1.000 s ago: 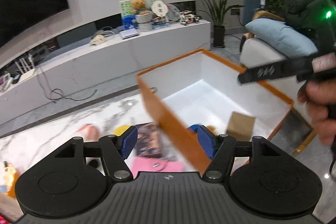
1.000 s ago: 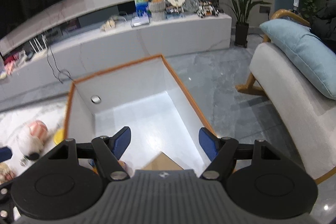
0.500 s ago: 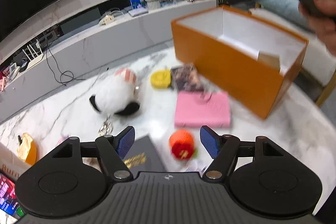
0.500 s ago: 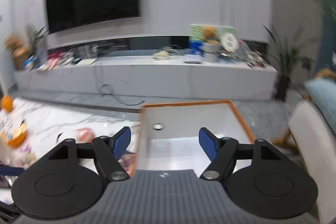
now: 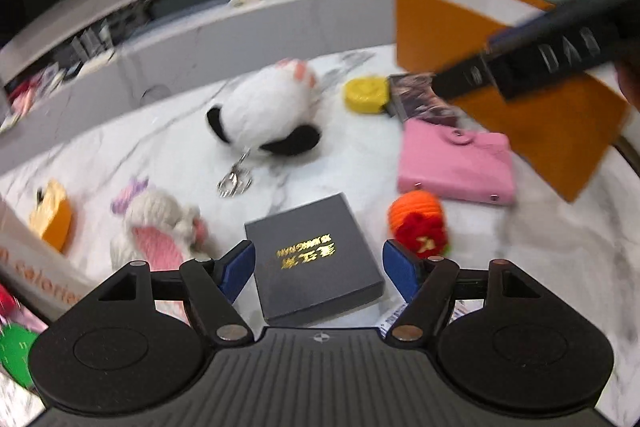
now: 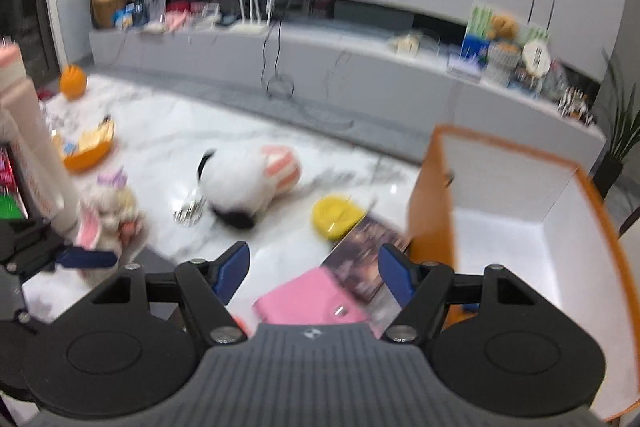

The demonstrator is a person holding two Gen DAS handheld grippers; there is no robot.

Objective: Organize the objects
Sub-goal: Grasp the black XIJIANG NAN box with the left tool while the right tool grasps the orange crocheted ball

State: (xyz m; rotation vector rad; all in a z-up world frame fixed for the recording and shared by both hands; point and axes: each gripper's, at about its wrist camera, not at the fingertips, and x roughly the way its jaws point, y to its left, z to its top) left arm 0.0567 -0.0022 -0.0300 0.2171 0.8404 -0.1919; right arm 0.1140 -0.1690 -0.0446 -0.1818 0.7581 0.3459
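Note:
My left gripper point(image 5: 319, 269) is open and empty, its fingers either side of a black box with gold lettering point(image 5: 312, 257) on the marble table. An orange-red knitted toy point(image 5: 418, 221), a pink wallet point(image 5: 456, 165), a white-and-black plush point(image 5: 264, 115), a yellow round item point(image 5: 366, 95), a dark card pack point(image 5: 420, 101) and a pink-eared plush point(image 5: 160, 223) lie around. The orange box point(image 5: 540, 123) stands at the right. My right gripper point(image 6: 314, 271) is open and empty above the pink wallet point(image 6: 312, 301), beside the orange box point(image 6: 516, 227).
A tall white carton point(image 5: 32, 267) stands at the left table edge. An orange-yellow toy point(image 5: 52, 215) lies near it. The right gripper's body point(image 5: 540, 59) crosses the upper right of the left wrist view. A low TV cabinet point(image 6: 320, 67) runs behind the table.
Both grippers swung left, away from the orange box. The left one dropped low over the black box; the right one now looks over the table items. Both stayed open.

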